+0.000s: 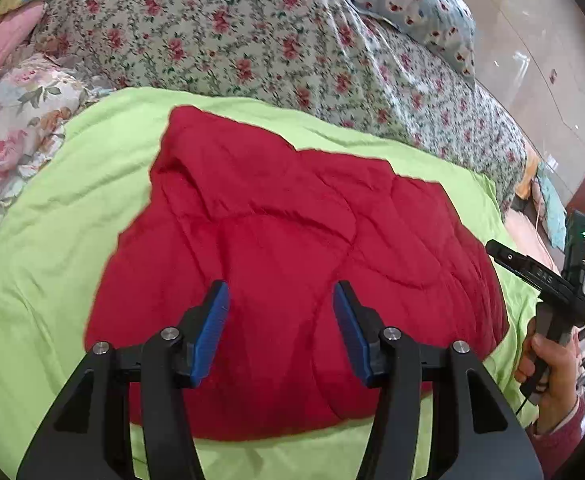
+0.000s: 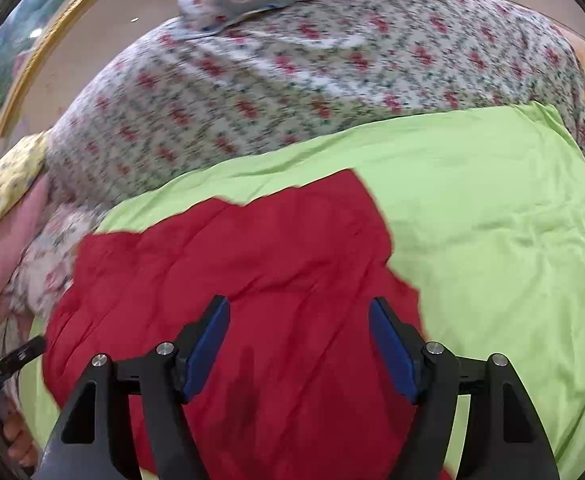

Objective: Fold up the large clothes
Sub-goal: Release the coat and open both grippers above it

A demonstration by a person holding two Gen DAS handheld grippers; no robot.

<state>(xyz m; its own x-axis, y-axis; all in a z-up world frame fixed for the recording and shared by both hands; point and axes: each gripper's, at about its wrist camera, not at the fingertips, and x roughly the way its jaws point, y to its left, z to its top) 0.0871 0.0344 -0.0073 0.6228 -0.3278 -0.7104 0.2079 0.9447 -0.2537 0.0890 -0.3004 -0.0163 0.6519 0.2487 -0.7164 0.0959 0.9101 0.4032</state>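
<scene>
Both grippers hang above the bed now, and neither has hold of anything. The left gripper point(image 1: 280, 328) has its blue pads spread, nothing but air between them, poised over the near half of the large red quilted garment point(image 1: 292, 264). The right gripper point(image 2: 298, 350) stands wider apart, likewise empty, over the same red cloth.

The garment lies on the lime-green sheet point(image 1: 52, 240) spread across the bed, with the rose-print floral quilt point(image 1: 220, 36) bunched behind it. It sits as a compact, roughly squared bundle: no sleeves trail out, and a hood-like pouch shows at the far left corner. That looks like several folds already in.

What's left? The outline is still lumpy, the far edge steps unevenly, and the surface carries soft ridges. By my reading a last half-fold or a smoothing pass could remain, or the piece may count as done. In the left view a hand point(image 1: 548, 376) grips the other tool's handle at the bed's edge.
</scene>
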